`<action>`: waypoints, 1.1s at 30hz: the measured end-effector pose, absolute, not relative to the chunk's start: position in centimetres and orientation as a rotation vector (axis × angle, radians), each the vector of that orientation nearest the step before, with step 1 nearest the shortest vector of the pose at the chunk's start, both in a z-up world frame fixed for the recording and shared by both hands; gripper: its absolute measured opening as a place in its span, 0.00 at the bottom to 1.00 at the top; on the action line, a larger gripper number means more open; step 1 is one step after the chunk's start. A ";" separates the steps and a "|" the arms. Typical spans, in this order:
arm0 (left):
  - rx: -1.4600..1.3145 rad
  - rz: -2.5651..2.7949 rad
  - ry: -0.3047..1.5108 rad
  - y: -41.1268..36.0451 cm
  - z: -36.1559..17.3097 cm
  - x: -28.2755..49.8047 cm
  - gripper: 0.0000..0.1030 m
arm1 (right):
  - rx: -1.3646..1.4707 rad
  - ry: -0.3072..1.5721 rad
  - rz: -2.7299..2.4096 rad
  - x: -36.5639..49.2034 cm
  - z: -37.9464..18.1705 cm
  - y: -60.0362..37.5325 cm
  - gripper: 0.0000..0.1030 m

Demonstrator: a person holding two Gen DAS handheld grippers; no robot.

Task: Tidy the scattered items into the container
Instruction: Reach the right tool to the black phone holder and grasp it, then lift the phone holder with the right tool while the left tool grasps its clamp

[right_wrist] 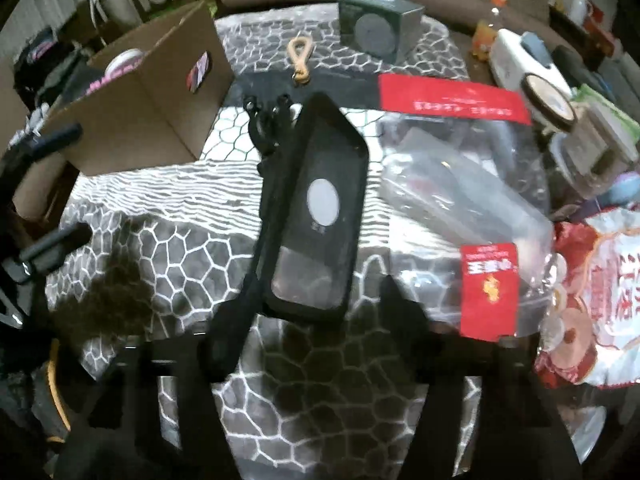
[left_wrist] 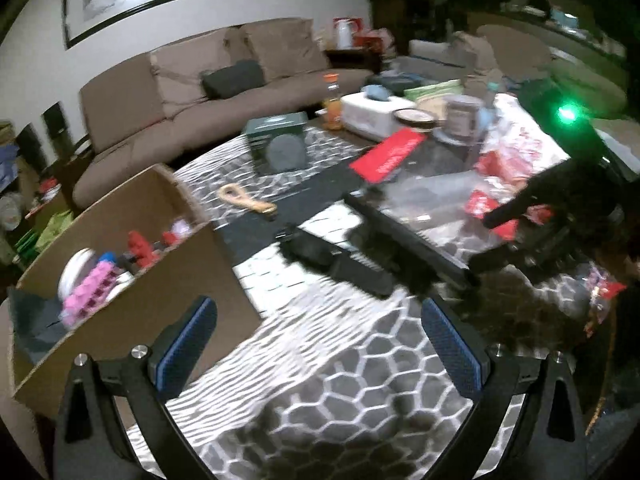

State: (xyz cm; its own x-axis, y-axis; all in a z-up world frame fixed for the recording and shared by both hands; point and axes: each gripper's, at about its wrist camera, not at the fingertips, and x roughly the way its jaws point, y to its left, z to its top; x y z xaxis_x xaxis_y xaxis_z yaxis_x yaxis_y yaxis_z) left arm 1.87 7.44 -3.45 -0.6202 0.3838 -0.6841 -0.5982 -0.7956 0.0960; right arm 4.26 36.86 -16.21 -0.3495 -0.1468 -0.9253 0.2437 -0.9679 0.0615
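A cardboard box (left_wrist: pixel 168 240) stands at the table's left and holds pink, red and white items; it also shows in the right wrist view (right_wrist: pixel 152 92). A black phone mount (right_wrist: pixel 316 208) with a clamp lies mid-table; in the left wrist view it (left_wrist: pixel 400 236) reaches toward the right gripper. My right gripper (right_wrist: pixel 312 312) is open, its fingers on either side of the mount's near end. My left gripper (left_wrist: pixel 320 344) is open and empty over the patterned cloth beside the box. A tan lanyard (left_wrist: pixel 246 198) lies farther back.
A dark green box (left_wrist: pixel 278 144), a clear bag with red labels (right_wrist: pixel 472 216), a snack bag (right_wrist: pixel 592 304), an orange bottle (left_wrist: pixel 332 100), a white case (left_wrist: pixel 376 112) and jars crowd the table's right and back. A brown sofa (left_wrist: pixel 192 92) stands behind.
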 end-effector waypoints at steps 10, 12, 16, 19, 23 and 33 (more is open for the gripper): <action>-0.944 2.440 0.330 4.2 -2.6 0.7 1.00 | 2.027 0.565 -2.262 -3.8 -22.3 32.3 0.60; -0.921 2.418 0.356 4.5 -2.6 1.3 1.00 | 2.045 0.433 -2.237 -4.0 -22.3 33.6 0.39; -0.906 2.380 0.409 4.9 -3.0 1.9 1.00 | 1.978 0.344 -2.325 -2.6 -20.1 35.9 0.23; -0.908 2.327 0.392 5.0 -3.2 2.3 1.00 | 1.897 0.177 -2.394 -0.9 -18.3 38.2 0.23; -0.877 2.162 0.310 6.1 -3.0 3.3 1.00 | 1.682 -0.040 -2.398 2.4 -14.8 39.7 0.20; -0.799 1.946 0.313 6.9 -3.0 5.6 1.00 | 1.458 -0.187 -2.245 5.8 -14.0 39.1 0.19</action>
